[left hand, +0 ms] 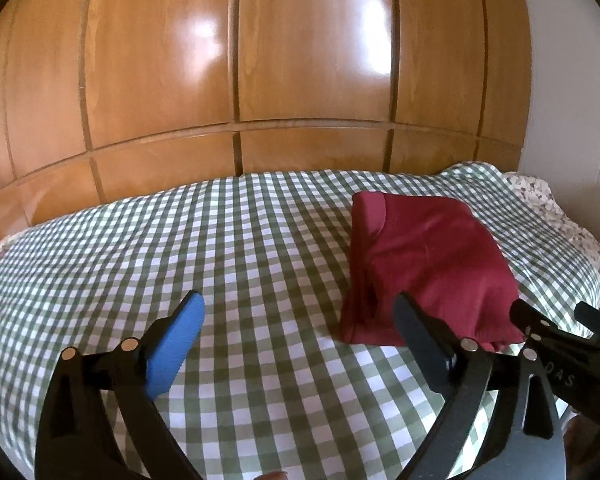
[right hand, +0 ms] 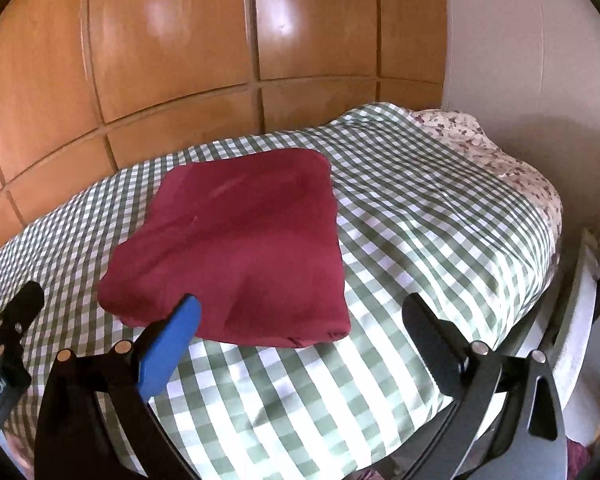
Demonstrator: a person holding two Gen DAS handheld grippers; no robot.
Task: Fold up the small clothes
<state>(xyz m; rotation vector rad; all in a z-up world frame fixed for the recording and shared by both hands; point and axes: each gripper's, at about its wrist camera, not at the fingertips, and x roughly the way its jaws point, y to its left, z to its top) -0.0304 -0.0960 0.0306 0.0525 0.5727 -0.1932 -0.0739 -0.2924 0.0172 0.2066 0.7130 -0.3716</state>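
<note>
A dark red garment (left hand: 424,264) lies folded into a rough rectangle on the green-and-white checked sheet (left hand: 240,248). In the left wrist view it sits to the right, just beyond my right-hand finger. My left gripper (left hand: 300,312) is open above the sheet, nothing between its fingers. In the right wrist view the red garment (right hand: 240,248) lies ahead and to the left. My right gripper (right hand: 300,312) is open with only sheet between its fingers; its blue pad (right hand: 168,352) overlaps the garment's near edge in the picture. The other gripper's black tip (left hand: 556,328) shows at the right edge.
A glossy wooden wardrobe (left hand: 236,60) runs along the far side of the bed. A floral-print cover (right hand: 480,148) shows at the bed's far right corner, next to a white wall (right hand: 520,40). The bed's right edge (right hand: 548,264) drops off beside a white frame.
</note>
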